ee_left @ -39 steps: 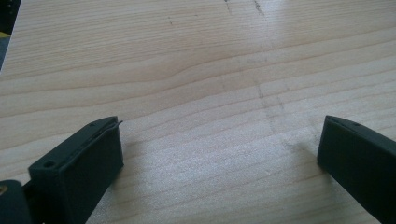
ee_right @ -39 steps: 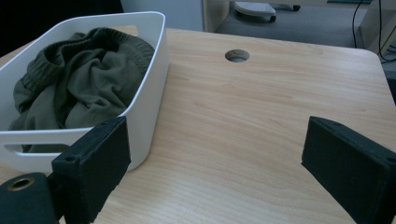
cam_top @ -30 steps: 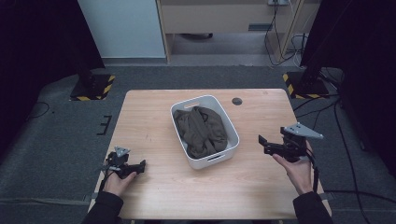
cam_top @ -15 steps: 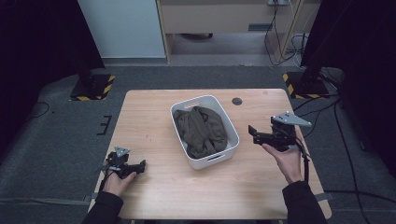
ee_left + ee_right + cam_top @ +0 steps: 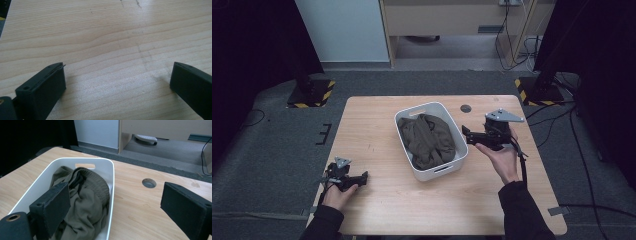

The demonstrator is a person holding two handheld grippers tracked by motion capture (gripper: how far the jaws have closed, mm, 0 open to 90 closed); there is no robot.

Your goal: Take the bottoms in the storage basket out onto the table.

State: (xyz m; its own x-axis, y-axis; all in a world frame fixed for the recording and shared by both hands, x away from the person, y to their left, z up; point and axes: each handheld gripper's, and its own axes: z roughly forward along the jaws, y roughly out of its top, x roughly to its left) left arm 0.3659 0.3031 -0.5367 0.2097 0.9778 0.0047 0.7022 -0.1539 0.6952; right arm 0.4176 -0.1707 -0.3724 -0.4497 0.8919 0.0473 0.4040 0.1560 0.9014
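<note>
The left gripper (image 5: pixel 362 177) sits low on the table (image 5: pixel 377 125), well left of the white bin (image 5: pixel 459 162) and near the front-left edge – its jaws spread wide over bare wood, holding nothing. Open tabletop lies between it and the bin. The bin's long axis runs from front-right to back-left; inside, a crumpled olive garment (image 5: pixel 429 140) fills it. Just right of the bin, the right gripper (image 5: pixel 468 135) hovers above the table – jaws wide apart, empty, pointing at the bin's near wall.
</note>
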